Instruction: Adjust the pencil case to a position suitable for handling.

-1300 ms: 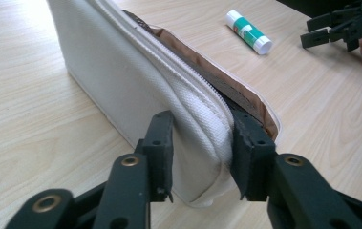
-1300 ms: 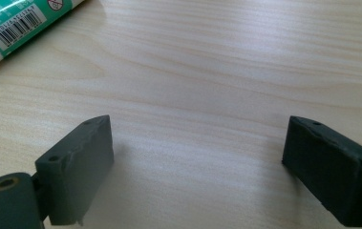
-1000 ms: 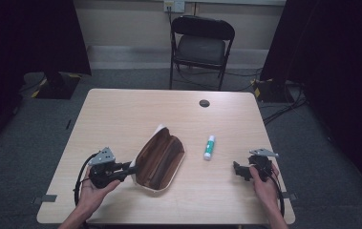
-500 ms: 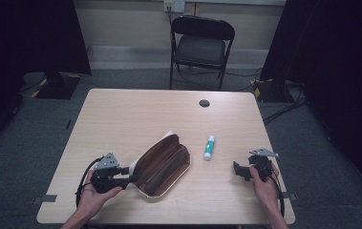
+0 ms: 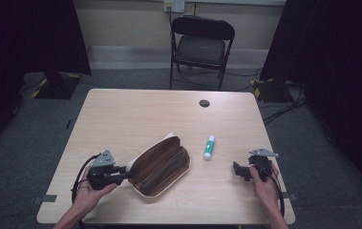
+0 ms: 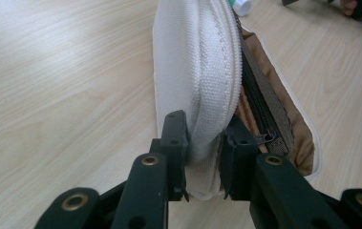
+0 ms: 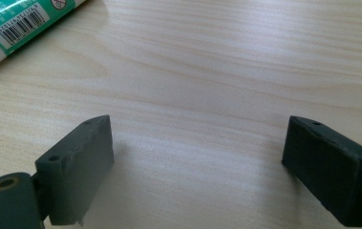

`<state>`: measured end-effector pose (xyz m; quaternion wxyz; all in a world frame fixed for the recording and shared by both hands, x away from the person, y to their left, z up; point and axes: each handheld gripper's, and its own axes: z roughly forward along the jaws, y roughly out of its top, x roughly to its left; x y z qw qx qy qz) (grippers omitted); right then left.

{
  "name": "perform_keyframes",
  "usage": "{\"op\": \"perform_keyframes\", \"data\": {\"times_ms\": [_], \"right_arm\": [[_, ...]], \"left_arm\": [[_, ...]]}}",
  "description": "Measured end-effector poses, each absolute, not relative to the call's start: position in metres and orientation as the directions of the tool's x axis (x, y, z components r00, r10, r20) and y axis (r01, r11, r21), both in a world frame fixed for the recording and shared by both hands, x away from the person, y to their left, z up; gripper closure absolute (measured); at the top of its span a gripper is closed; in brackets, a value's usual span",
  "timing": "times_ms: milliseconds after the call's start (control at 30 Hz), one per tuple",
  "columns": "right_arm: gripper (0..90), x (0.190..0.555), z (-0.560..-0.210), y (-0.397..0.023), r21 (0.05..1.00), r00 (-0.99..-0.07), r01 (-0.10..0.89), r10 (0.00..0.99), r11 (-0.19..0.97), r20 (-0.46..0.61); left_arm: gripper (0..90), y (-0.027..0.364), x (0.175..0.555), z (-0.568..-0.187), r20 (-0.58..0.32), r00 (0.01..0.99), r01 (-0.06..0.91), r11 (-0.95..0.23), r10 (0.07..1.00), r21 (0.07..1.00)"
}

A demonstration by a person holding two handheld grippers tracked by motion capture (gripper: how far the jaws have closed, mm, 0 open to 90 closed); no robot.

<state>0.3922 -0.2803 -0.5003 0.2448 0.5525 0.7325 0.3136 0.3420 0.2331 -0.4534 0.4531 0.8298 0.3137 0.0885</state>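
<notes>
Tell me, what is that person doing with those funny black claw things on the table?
A person holds a gripper in each hand. The left gripper is pinching the white edge of an unzipped pencil case, which lies open with its brown inside showing. The right gripper is open and holds nothing, resting near the table's right edge. A green and white glue stick lies between the case and that gripper, not touched by either.

- Counter [image 5: 135, 114]: pale wood with fine lengthwise grain; a small black round spot [image 5: 204, 103] near its far edge.
- Pouch [image 6: 202, 62]: white woven outside, brown lining, dark grey zipper tape.
- Glue stick [image 5: 209, 147]: green label with white ends; a black barcode in the right gripper view.
- Left gripper [image 6: 202, 162] and right gripper [image 7: 197, 167]: black, brass-coloured rivets.
- Chair [image 5: 201, 45]: black.
- Floor [image 5: 35, 129]: grey.
</notes>
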Motion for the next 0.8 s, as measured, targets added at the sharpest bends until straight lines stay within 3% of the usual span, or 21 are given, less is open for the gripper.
{"op": "perform_keyframes", "data": {"times_ms": [300,800], "right_arm": [[9.2,0.392,-0.500,-0.280,0.730,-0.269,0.656,0.963,0.193,-0.014],[9.2,0.392,-0.500,-0.280,0.730,-0.269,0.656,0.963,0.194,-0.013]], "left_arm": [[74.7,0.231,0.339,-0.451,-0.139,0.815,0.417,-0.402,0.563,0.815],[62.7,0.254,0.350,-0.450,-0.124,0.711,0.465,-0.331,0.692,0.821]]}}
